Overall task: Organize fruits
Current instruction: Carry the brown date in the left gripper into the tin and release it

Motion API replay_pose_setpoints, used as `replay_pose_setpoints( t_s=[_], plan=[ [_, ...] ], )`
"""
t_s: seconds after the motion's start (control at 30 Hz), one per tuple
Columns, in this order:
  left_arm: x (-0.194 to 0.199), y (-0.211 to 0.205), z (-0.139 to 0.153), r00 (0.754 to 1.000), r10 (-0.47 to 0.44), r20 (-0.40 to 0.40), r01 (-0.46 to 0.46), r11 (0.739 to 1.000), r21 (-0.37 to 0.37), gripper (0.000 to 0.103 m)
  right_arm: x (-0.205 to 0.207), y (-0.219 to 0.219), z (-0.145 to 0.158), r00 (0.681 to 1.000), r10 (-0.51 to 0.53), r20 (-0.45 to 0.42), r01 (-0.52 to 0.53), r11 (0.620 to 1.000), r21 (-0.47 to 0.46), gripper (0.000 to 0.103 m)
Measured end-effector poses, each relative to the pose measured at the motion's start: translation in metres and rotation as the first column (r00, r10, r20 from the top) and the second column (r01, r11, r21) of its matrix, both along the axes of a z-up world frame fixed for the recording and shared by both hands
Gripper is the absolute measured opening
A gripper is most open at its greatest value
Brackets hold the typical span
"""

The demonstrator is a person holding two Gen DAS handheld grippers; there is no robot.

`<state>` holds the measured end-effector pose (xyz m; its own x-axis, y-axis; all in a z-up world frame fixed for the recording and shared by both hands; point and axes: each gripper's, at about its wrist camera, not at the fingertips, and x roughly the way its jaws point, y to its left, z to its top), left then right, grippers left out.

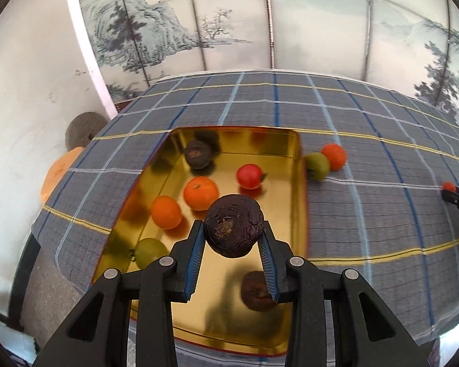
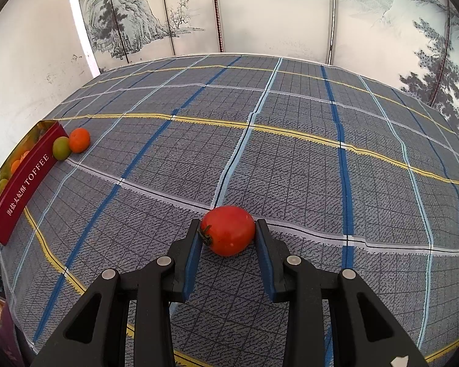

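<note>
- Left tool (image 1: 233,232) pinches the wrinkled dark fruit (image 1: 234,225) above the gold tin (image 1: 301,202); it seems light and stiff.
- Right tool (image 2: 228,234) is pressed around the red tomato (image 2: 228,230) on the desk (image 2: 290,159); smooth and soft, so hold its middle gently.

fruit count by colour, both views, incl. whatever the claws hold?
Dark purple: 3, one in the left claw, one at the tin's far end, one under the claw
Orange: 3
Red: 2, one in the right claw
Green: 2
Total: 10
</note>
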<state>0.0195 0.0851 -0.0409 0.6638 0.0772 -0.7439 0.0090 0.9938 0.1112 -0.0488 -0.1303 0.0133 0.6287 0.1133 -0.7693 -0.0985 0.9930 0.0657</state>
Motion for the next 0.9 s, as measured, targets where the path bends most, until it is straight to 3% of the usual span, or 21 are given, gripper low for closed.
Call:
replay_pose_setpoints(
  t_s=[0.9],
  plan=[
    [0.014,0.034,-0.029,0.996,0.076,-0.048,-0.076,0.997,0.004,0.037,-0.001,0.002,-0.001,1.0,0.0,-0.001,0.0,1.0,-0.017,0.032]
  ],
)
